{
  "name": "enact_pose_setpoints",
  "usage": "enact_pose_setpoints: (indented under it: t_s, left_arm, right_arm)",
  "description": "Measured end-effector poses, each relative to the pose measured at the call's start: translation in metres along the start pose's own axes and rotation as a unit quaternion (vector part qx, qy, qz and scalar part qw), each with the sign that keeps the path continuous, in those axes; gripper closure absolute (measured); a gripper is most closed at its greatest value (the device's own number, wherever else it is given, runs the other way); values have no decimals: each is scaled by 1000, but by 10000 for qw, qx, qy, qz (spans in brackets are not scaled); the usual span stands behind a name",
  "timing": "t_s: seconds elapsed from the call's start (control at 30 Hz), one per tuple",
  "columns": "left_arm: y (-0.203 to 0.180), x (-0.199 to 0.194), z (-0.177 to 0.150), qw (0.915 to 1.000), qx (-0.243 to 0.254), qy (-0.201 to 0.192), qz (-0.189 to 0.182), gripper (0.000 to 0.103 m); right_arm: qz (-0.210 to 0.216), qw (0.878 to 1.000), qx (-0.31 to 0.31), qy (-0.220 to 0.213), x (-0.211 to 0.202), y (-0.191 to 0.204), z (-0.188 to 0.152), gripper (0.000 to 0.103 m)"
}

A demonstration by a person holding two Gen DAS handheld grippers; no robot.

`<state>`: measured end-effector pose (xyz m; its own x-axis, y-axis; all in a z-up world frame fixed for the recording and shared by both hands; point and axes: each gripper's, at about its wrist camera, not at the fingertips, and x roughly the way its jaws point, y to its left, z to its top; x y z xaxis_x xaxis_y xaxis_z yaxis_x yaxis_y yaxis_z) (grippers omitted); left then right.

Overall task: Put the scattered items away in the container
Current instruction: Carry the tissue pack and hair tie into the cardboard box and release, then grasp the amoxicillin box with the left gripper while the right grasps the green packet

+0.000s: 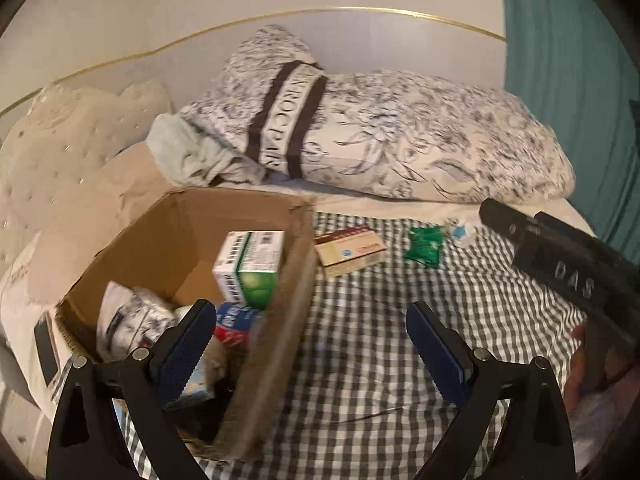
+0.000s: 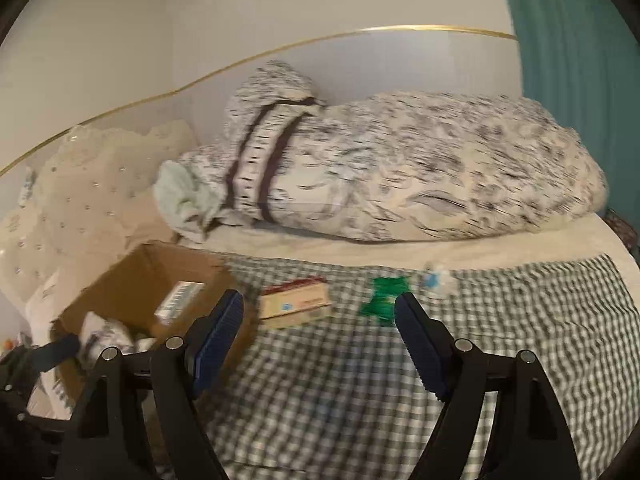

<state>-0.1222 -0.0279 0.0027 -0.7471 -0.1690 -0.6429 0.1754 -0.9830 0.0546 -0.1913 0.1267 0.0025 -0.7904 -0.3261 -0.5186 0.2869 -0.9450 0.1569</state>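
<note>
Cardboard box (image 1: 168, 240) on the bed's left, already holding cartons; red-tan carton (image 1: 350, 250), green packet (image 1: 424, 246) and small white item (image 1: 462, 232) lie on the checked sheet (image 1: 360, 340) to its right. Left gripper (image 1: 310, 344) and right gripper (image 2: 320, 336): jaws wide, empty. Risk: the soft bedding may let the carton tip or slide during closure.

A bed (image 1: 400, 360) spread with a gray-and-white checked sheet fills the room. Across its far side lies a rolled floral duvet (image 1: 380, 136) — a pale green cloth (image 1: 180, 152) tucked at its end. A cream studded cushion (image 1: 60, 152) sits left; a teal curtain (image 1: 568, 60) hangs right.
</note>
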Motion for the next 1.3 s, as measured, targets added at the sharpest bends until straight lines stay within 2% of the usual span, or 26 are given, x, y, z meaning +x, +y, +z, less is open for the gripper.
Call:
enact_pose_setpoints:
  t_s: [0.23,0.47,0.67,0.8,0.93,1.07,1.23,1.3]
  left_arm:
    - [-16,-9,-14,9998,132,109,-107,5]
    - [-17,-26,-21,9995,127,172,-230,5]
    - [-27,-26,-17,9988,-114,288,-372,5]
    - [-46,-11,-16,9993,-49,258,-261,5]
    - [-59,21,-17,9996,-177,218,-31,4]
    - [-77,67,-9,9994,-248,232,94,4]
    - [-90,113,12,9991,-359,211,-7,4]
    - [-91,129,19,9988,-317,365,18,4]
  right_arm:
    - [-319,9977,601,14,-23,-62,-9,25]
    - [56,9889,1454,303,-66,-112,-32,25]
    - [-398,9919,1182,260,-95,-127,-34,25]
    - [-370,9944,983,101,-96,-131,-34,25]
    - [-304,9968,719,-147,-82,-135,-38,25]
    - [-177,9983,525,-184,-43,-139,-38,25]
    - [-167,9993,314,146,23,-144,-22,25]
    - [-130,9986,383,330,45,-145,-17,25]
